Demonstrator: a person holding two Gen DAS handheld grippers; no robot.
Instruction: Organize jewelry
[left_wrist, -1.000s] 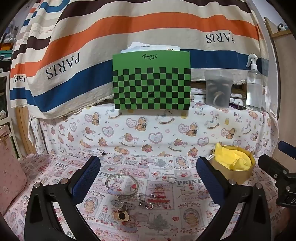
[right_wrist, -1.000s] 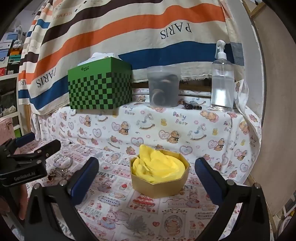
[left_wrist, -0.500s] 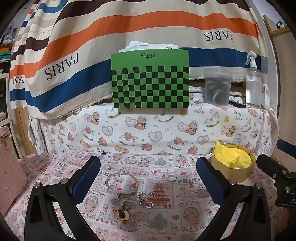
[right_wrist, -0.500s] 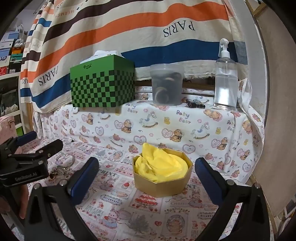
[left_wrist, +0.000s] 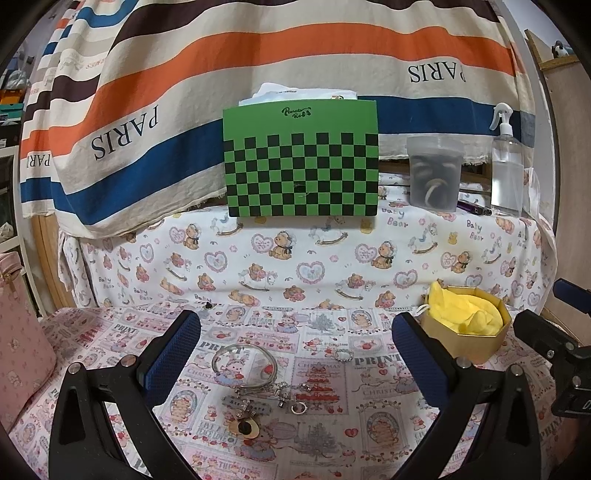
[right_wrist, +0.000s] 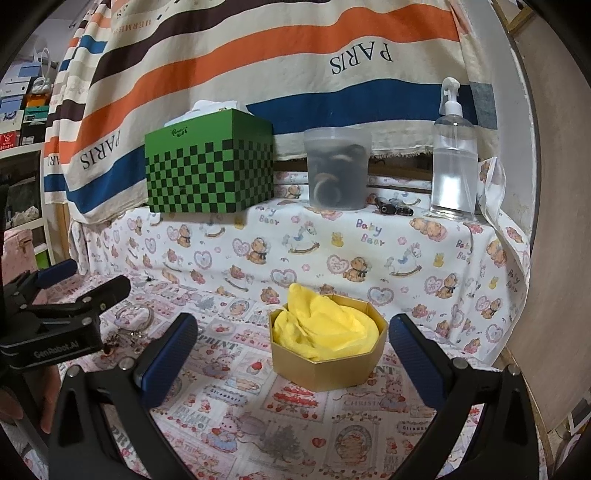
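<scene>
surface: cartoon-print cloth (left_wrist: 110, 332), striped PARIS sheet (left_wrist: 258, 55) hung behind.
left gripper (left_wrist: 295, 345): fingers wide apart, nothing held.
right gripper (right_wrist: 291, 349): fingers wide apart, nothing held.
jewelry: silver bangle (left_wrist: 244, 365) lies between the left fingers, nearer the left one; charm chain (left_wrist: 284, 393) and gold pendant (left_wrist: 243, 428) just below it; small ring (left_wrist: 343, 355) closer to the right finger.
box: gold octagonal box (right_wrist: 328, 363) with yellow cloth (right_wrist: 325, 326) sits centred between the right fingers.
step, as judged: bangle to be picked first; one finger should be placed inside the hoop, the rim pinched, chain kept clear.
</scene>
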